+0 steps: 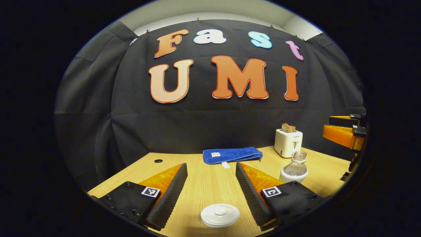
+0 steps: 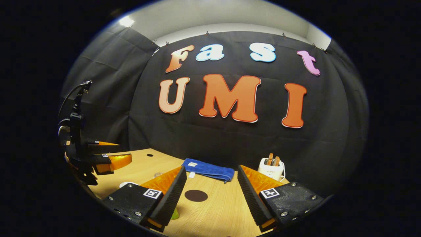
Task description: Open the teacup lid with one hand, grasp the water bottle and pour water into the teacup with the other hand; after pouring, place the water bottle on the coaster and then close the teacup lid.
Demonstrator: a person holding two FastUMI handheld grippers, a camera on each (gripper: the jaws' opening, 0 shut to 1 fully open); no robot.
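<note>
My views are sharp and evenly lit from overhead; a ceiling lamp [image 2: 126, 21] glares upper left. Fisheye bends the table [image 1: 210, 184] edges; shadows are soft.

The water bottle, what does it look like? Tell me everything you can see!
The water bottle is small, see-through and looks like plastic, with a white label band around its lower part. Its neck is open, with no cap on it. It stands upright on the wooden table, in front of the white toaster. In the left gripper view its bottom hides behind the left tool's finger. Nothing grips it.
</note>
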